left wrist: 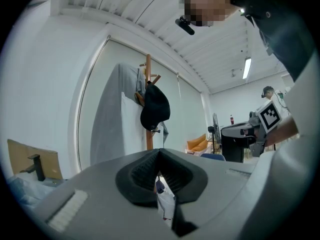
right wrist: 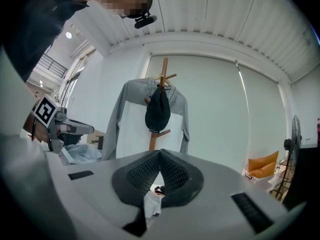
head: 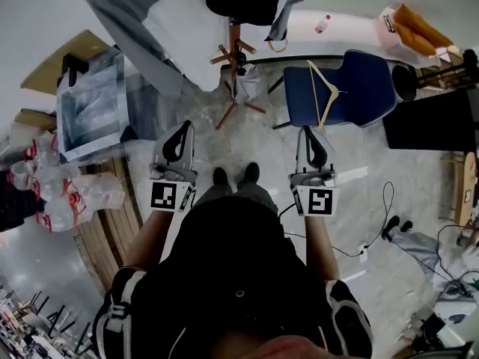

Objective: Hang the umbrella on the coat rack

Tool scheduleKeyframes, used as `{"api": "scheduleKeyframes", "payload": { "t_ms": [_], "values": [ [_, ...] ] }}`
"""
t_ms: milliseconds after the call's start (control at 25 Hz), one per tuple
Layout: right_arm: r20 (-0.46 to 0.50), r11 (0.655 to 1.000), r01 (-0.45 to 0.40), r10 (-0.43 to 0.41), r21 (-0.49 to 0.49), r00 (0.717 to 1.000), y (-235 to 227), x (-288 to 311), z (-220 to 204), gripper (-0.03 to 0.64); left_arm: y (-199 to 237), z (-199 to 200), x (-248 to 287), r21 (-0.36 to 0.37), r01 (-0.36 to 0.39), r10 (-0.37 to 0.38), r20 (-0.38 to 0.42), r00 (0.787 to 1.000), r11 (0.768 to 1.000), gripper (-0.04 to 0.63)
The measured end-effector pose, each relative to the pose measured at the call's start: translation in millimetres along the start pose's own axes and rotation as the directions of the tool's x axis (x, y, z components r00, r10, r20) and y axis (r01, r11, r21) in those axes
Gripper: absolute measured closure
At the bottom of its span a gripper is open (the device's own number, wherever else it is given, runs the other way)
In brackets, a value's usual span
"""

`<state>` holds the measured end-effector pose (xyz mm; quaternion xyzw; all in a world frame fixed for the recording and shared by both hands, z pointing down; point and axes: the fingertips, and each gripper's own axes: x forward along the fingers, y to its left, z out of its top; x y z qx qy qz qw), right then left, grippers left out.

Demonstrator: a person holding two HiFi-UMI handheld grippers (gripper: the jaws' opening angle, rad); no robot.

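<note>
The wooden coat rack (head: 234, 43) stands ahead of me, and both grippers point level at it. A black cap (left wrist: 155, 108) and a grey and white garment (right wrist: 132, 124) hang on the rack (right wrist: 159, 109). At its foot stands a whitish folded bundle with a dark top (head: 247, 81), which looks like the umbrella (left wrist: 165, 201) (right wrist: 151, 201). My left gripper (head: 178, 142) (left wrist: 159, 154) is shut with nothing in it. My right gripper (head: 313, 144) (right wrist: 160, 154) is shut too and holds nothing. Both are well short of the rack.
A blue chair (head: 359, 88) with a wooden hanger (head: 323, 88) on it stands right of the rack. At the left are a clear box (head: 93, 103) on a wooden table and several water bottles (head: 60, 193). Cables (head: 382, 223) lie on the floor at the right.
</note>
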<state>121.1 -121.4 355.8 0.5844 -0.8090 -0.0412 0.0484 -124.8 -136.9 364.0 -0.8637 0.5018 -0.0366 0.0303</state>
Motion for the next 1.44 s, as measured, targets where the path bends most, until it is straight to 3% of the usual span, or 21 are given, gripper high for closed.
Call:
{"api": "scheduleKeyframes", "payload": {
  "t_ms": [480, 720, 1280, 1440],
  "values": [
    [-0.017, 1.0, 0.016, -0.016, 0.004, 1.0, 6.1, -3.1, -3.1, 0.617, 15.2, 7.6, -10.9, 0.003, -0.064, 0.064, 0.008, 0.998, 0.998, 0.595],
    [-0.077, 1.0, 0.004, -0.003, 0.002, 0.997, 6.1, -1.0, -9.1, 0.617, 13.8, 5.8, -13.3, 0.006, -0.062, 0.062, 0.0, 0.998, 0.998, 0.595],
    [-0.127, 1.0, -0.008, 0.009, 0.012, 0.992, 8.1, 2.4, -14.0, 0.617, 10.7, 3.3, -13.8, -0.003, -0.054, 0.054, -0.002, 0.999, 0.999, 0.595],
    [-0.103, 1.0, -0.024, 0.023, -0.004, 0.994, 11.0, 4.3, -14.6, 0.617, 11.6, 2.6, -13.9, -0.003, -0.053, 0.053, -0.003, 0.999, 0.999, 0.595]
  ]
}}
